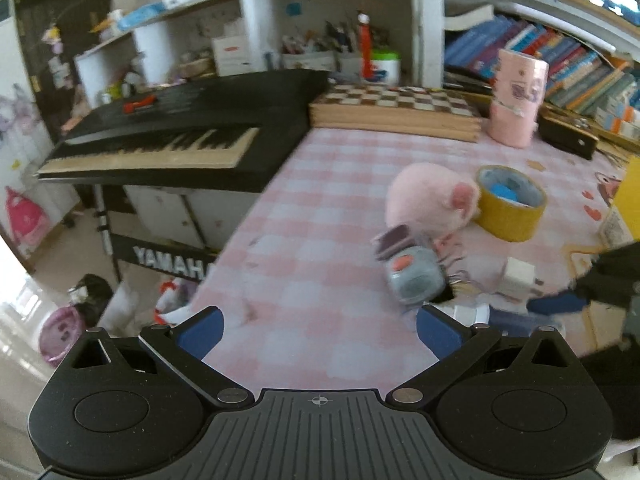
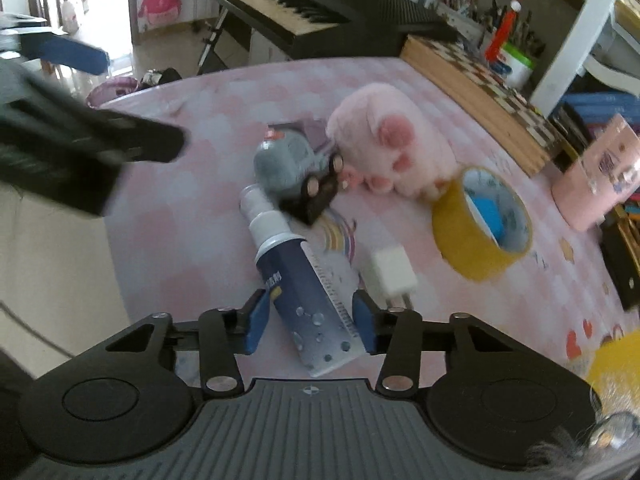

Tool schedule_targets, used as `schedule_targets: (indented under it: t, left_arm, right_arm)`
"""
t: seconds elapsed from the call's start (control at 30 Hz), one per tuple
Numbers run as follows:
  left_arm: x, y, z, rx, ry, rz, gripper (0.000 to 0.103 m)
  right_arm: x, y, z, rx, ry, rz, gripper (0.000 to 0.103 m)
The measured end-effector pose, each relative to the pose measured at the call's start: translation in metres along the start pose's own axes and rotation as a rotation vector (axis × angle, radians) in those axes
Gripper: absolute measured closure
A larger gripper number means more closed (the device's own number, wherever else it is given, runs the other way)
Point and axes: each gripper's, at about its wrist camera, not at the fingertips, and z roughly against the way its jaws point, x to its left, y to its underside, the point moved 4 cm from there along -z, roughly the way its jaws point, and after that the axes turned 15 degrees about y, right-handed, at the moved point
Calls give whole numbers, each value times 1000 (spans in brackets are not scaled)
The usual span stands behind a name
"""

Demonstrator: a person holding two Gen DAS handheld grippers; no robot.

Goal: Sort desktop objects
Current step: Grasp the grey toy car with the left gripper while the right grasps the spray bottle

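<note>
A blue-and-white spray bottle (image 2: 304, 280) lies on the pink checked tablecloth (image 2: 192, 216). My right gripper (image 2: 310, 322) has its two blue pads on either side of the bottle's body, closed against it. Beyond it lie a grey toy car (image 2: 292, 168), a pink plush pig (image 2: 388, 144), a yellow tape roll (image 2: 480, 224) and a white charger (image 2: 392, 272). My left gripper (image 1: 318, 328) is open and empty above the cloth, left of the toy car (image 1: 414, 276), pig (image 1: 432, 196) and tape roll (image 1: 510, 204).
A black Yamaha keyboard (image 1: 168, 136) stands left of the table. A chessboard box (image 1: 396, 108) and a pink cylinder container (image 1: 516, 100) sit at the back. Bookshelves (image 1: 560, 52) rise behind. A yellow object (image 2: 616, 364) lies at the right.
</note>
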Motion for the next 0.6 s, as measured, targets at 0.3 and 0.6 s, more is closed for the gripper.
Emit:
schedule_targets:
  t: [0.3,0.6]
  left_arm:
    - [-21,-19,-52,28,170,47,8]
    - [-14,-26,-82,78,206,170,46]
  right_arm:
    - [-27,24,6,112,14,-235,72]
    - [-30,24,-5,124,-33,-264,72]
